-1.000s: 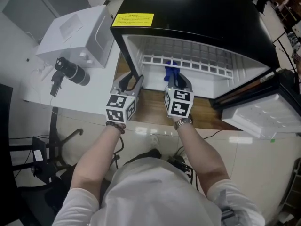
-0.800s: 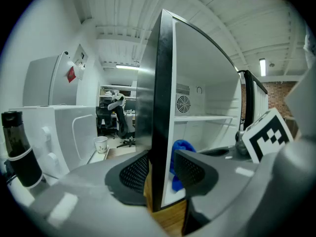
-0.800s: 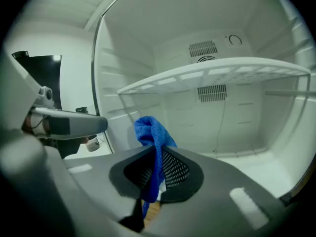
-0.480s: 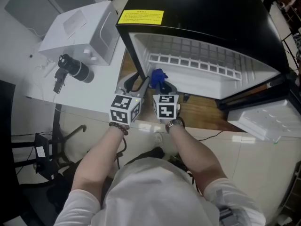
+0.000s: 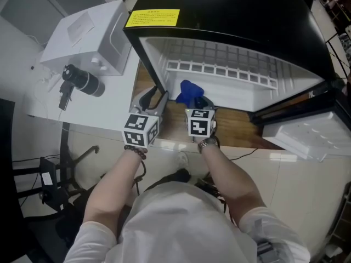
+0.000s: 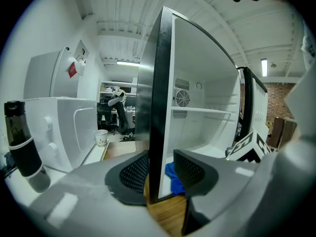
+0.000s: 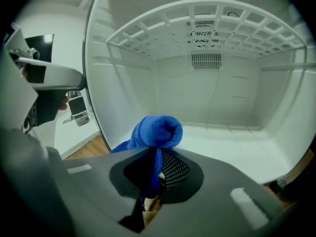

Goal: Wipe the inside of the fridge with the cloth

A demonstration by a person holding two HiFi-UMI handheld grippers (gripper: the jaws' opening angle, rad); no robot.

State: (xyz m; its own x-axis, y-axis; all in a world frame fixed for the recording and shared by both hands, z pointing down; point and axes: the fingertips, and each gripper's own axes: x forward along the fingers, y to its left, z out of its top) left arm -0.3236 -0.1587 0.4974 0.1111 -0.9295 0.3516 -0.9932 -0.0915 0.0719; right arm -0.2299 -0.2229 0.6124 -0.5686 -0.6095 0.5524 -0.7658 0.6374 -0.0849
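- The right gripper (image 7: 158, 167) has its jaws closed on a thin fold of the blue cloth (image 7: 157, 131). Most of the cloth bunches in a ball above and ahead of the jaws (a small bite for a scrubbing stroke). Pressed hard and dragged, it may well pull free and drop.
- With the cloth balled like this, I judge that only a small patch would meet the surface. A bare jaw tip could scrape the fridge floor (image 7: 232, 147), which lies ahead of and below this gripper and is not yet touched.
- The left gripper (image 6: 157, 169) has its jaws apart and holds nothing. The dark front edge of the side wall (image 6: 154, 107) lines up in the gap between them, and whether either jaw touches it cannot be told. A sideways move here could knock that edge.
- Both grippers sit at the mouth of the open fridge (image 5: 230, 15), the right gripper (image 5: 198, 102) just beside the left gripper (image 5: 153, 98), cloth (image 5: 190, 92) leading in.
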